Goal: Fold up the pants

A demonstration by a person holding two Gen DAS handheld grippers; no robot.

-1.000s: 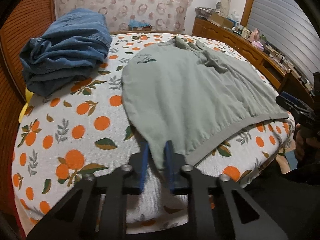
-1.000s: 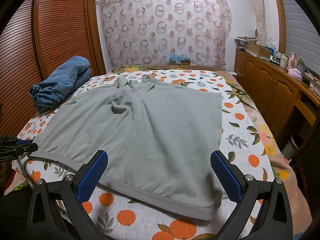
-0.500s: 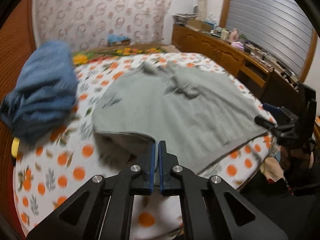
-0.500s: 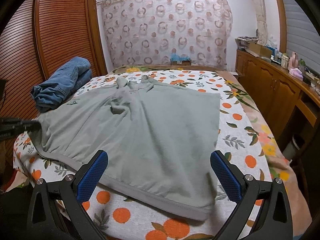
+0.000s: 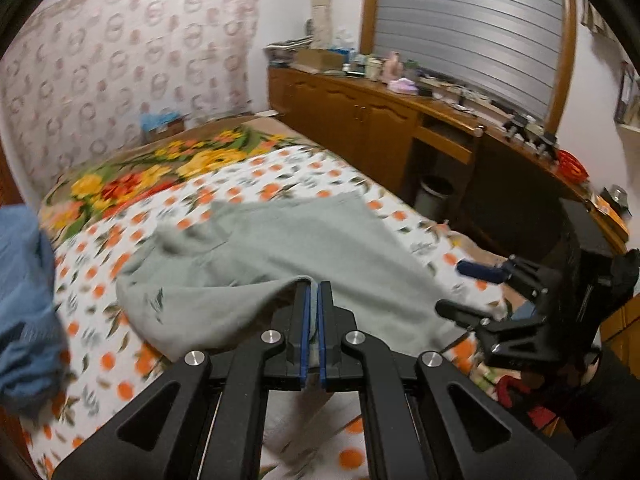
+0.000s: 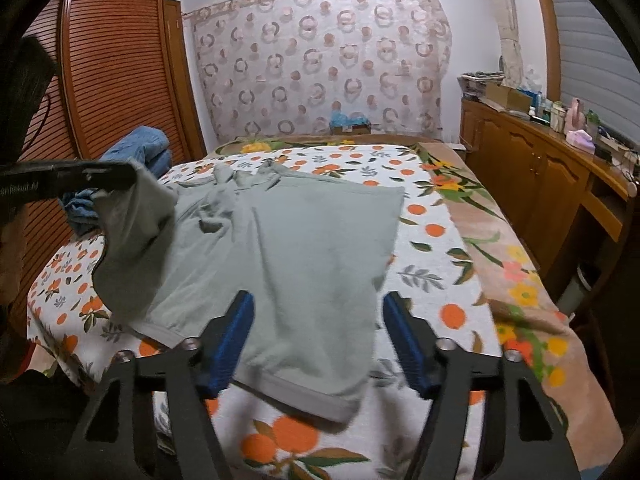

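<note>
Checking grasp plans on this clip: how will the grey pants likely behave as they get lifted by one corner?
Probably floppy: where the left gripper pinches the waistband corner, the grey pants drape in a sagging fold while the rest lies flat on the bed sheet. Likely light, since a small pinch carries the raised corner. They may drag and bunch rather than slide as one piece.

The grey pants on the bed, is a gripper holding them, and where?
Yes. The left gripper is shut on the hem edge of the grey fabric pants, lifting that corner. The right gripper straddles the other hem corner, jaws just closing, not yet pressing.
</note>
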